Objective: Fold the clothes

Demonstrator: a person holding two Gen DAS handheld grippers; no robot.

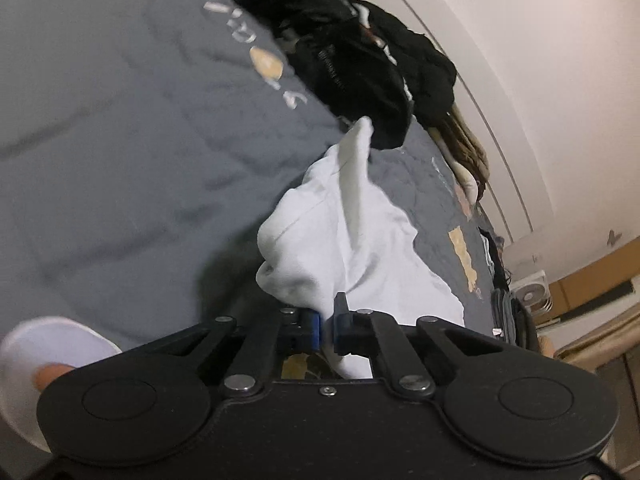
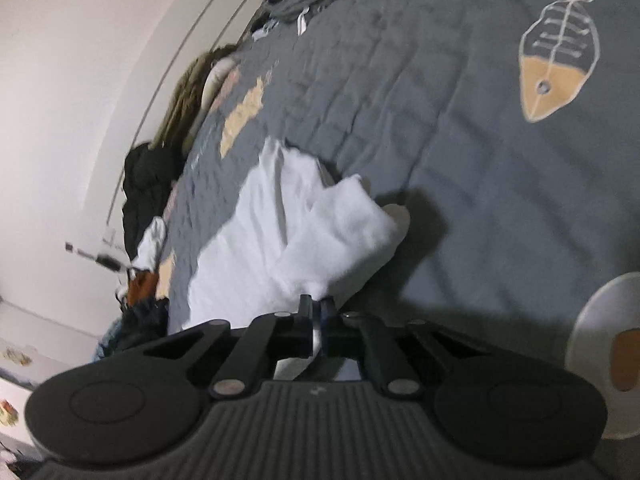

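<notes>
While both hands sit low over the bed, the left gripper (image 1: pixel 327 326) has its two black fingers pinched together on a fold of the white garment (image 1: pixel 352 236), with cloth showing between the blue pads (image 1: pixel 316 326). A pale sleeve (image 1: pixel 44 344) shows at the near left of that view, and a bit of hand (image 1: pixel 50 374) peeks out beside the gripper's body. Beyond the fingers the white garment lies bunched on the grey bedspread (image 1: pixel 120 140), one narrow part of it reaching toward the far side. Farther off, a heap of black clothes (image 1: pixel 352 56) rests on the spread near the white wall (image 1: pixel 540 60), and an olive-brown garment (image 1: pixel 468 140) lies along the bed's edge to the right of it.

From the right wrist, the right gripper (image 2: pixel 317 322) is likewise clamped on an edge of the white garment (image 2: pixel 280 232), its fingers drawn tight together with a thin strip of cloth caught between them. The garment spreads out left and away from the fingers in rumpled folds on the grey bedspread (image 2: pixel 460 160). A fish-skeleton print (image 2: pixel 558 52) marks the spread at the far right. Dark clothes (image 2: pixel 148 184) sit at the left edge by the wall (image 2: pixel 72 80).
</notes>
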